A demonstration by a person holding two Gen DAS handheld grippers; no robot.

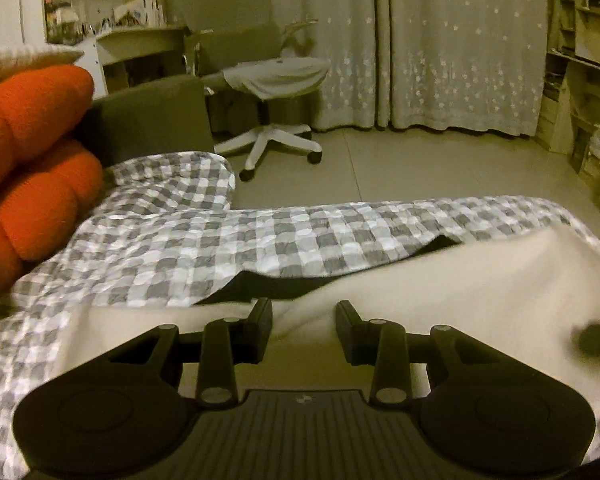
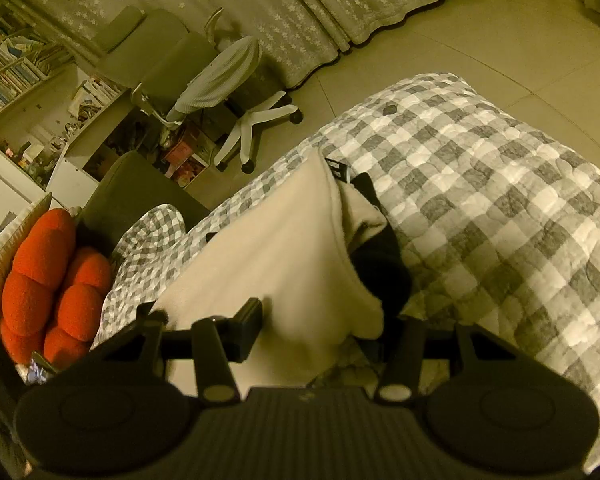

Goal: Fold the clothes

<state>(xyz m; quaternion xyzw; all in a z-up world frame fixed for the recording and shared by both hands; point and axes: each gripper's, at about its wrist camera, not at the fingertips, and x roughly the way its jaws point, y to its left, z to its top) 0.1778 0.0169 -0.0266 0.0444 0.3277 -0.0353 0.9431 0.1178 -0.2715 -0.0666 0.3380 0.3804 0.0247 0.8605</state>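
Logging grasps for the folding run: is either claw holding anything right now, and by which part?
Nothing is held. The left claw and the right claw are both open over the cream fleece garment on the grey-and-white checked quilt.

Cream fleece garment (image 2: 276, 248) with black inner lining and black cuffs, lying on the checkered bed quilt (image 2: 500, 200); one edge folded over, black sleeve sticking out alongside.
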